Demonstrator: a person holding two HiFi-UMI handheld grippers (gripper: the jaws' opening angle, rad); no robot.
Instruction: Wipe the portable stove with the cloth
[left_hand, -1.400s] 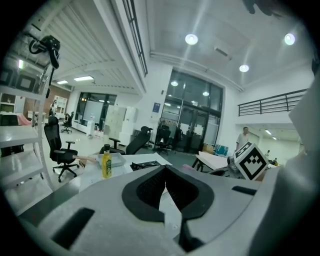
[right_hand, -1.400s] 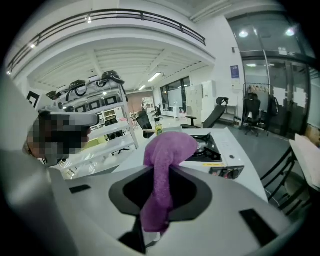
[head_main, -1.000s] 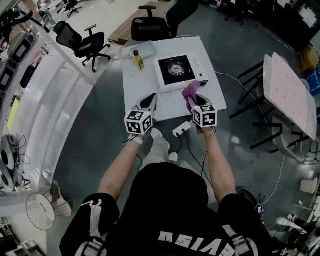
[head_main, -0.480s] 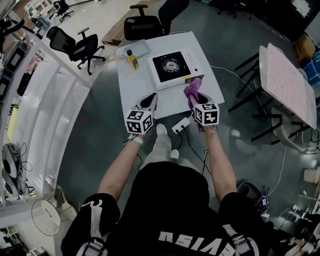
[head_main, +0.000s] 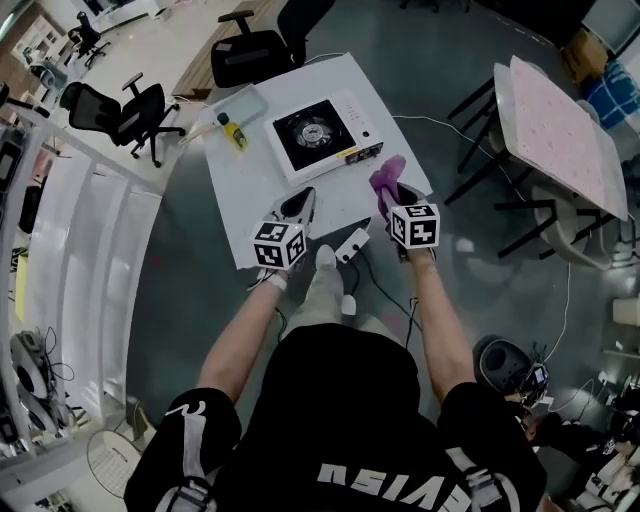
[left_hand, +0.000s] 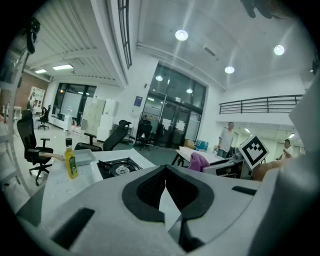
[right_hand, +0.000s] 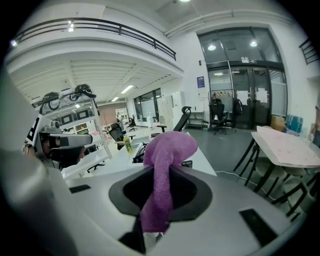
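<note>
Over the tabletop (head_main: 250, 195), the cloth (head_main: 386, 176) is pinched in the right gripper (head_main: 397, 198) jaws, the left gripper (head_main: 297, 206) jaws are closed empty, and the portable stove (head_main: 315, 132) must be reached next.

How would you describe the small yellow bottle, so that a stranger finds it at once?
Look at the white table in front of the person, with the portable stove on it. Left of the stove, beside a shallow tray, stands the bottle: the only yellow, upright thing there, with a dark cap.
</note>
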